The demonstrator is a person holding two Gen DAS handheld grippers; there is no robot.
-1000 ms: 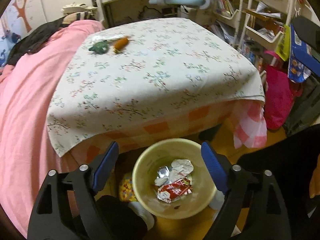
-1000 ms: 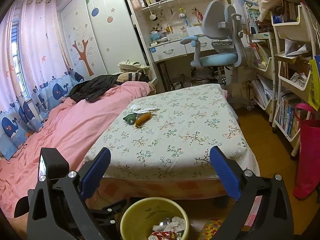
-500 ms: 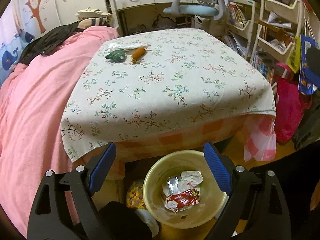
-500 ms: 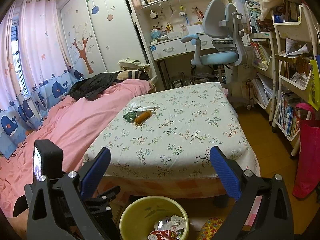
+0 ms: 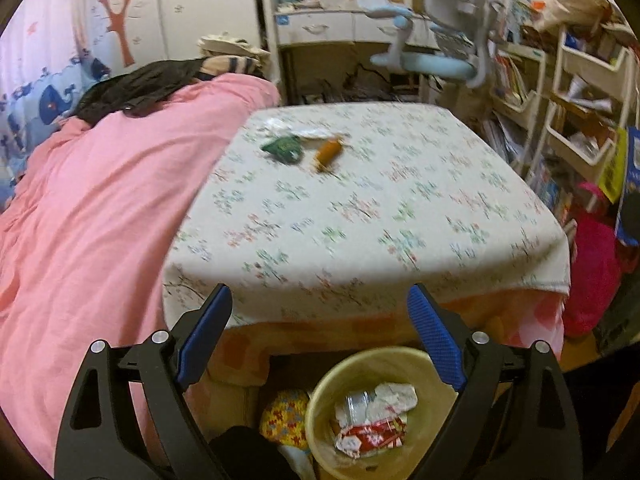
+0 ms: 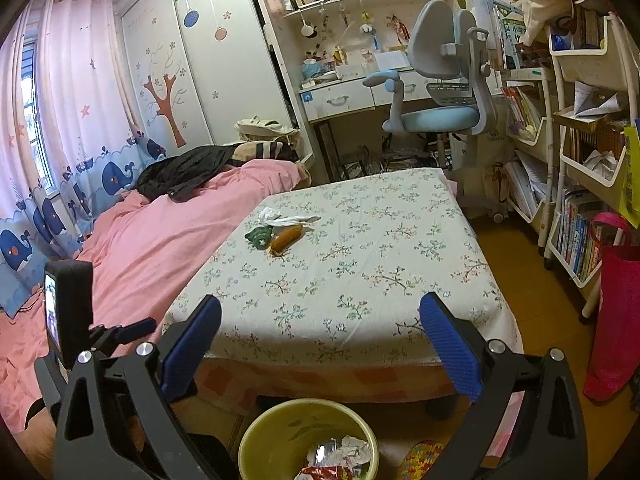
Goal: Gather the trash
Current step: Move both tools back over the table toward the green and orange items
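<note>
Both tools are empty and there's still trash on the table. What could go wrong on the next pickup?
1. The green wrapper, orange wrapper and white tissue lie bunched together; a grab may take one and scatter the others.
2. They sit on a loose tablecloth; a low pinch could snag the fabric.
3. The bin stands below the near table edge; a carried piece could miss it.

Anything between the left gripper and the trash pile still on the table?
Nothing visible. The left gripper is open and empty at the table's near edge; between it and the green wrapper, orange wrapper and white paper lies only bare tablecloth. The bin sits below the near edge.
</note>
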